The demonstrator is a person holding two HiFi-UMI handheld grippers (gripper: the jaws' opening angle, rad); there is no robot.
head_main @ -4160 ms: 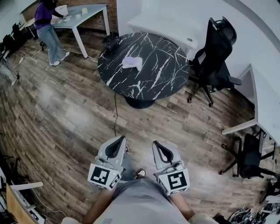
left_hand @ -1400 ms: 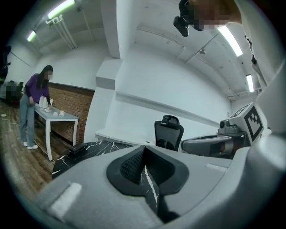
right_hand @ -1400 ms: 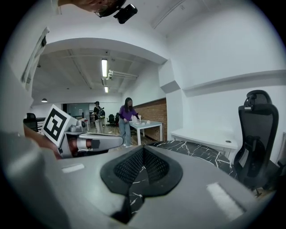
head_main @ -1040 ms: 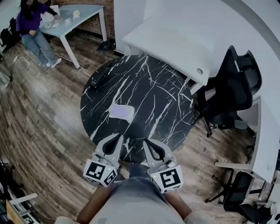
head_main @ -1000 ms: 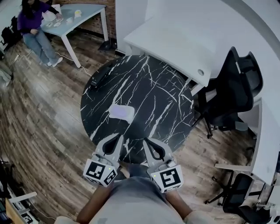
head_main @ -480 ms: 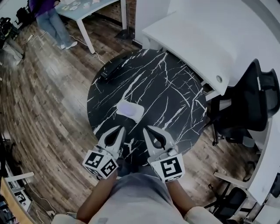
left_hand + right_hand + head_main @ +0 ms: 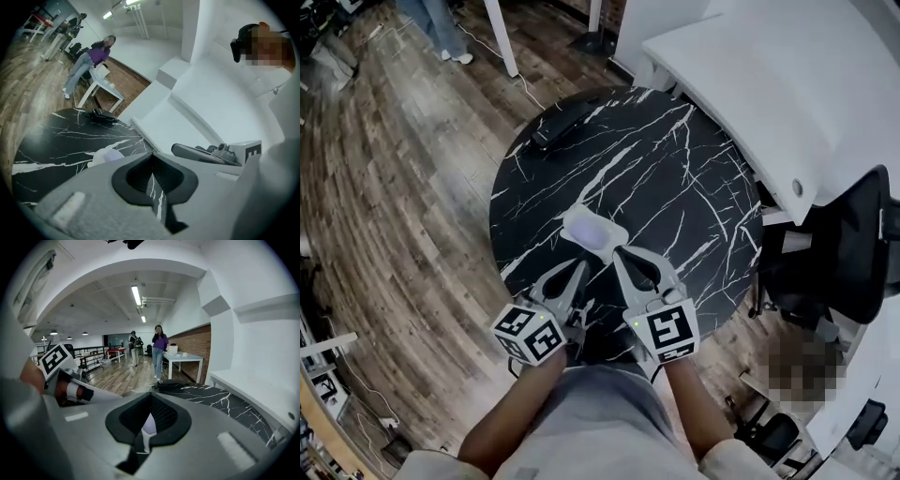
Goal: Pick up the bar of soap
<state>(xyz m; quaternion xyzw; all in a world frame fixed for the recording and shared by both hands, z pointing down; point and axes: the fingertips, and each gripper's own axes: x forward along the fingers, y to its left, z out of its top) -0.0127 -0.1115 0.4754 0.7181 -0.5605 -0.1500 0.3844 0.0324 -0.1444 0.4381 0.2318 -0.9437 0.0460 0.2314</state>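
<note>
The bar of soap (image 7: 593, 229), pale lavender-white, lies on the round black marble table (image 7: 675, 178) near its front edge. My left gripper (image 7: 579, 269) points at it from just short of its near side, jaws shut and empty. My right gripper (image 7: 621, 254) sits beside it, tips close to the soap's right end, also shut with nothing held. In the left gripper view the soap (image 7: 107, 155) shows as a pale lump beyond the closed jaws. In the right gripper view a pale sliver of the soap (image 7: 148, 424) shows through the gap below the tips.
A flat black device (image 7: 565, 124) lies at the table's far left edge. A white desk (image 7: 769, 84) stands behind the table and a black office chair (image 7: 853, 244) to its right. A person (image 7: 158, 350) stands by a light table far off.
I have come up to the table, so the soap now lies right in front of both gripper tips. Both grippers reached forward over the table's near edge and stayed shut.
</note>
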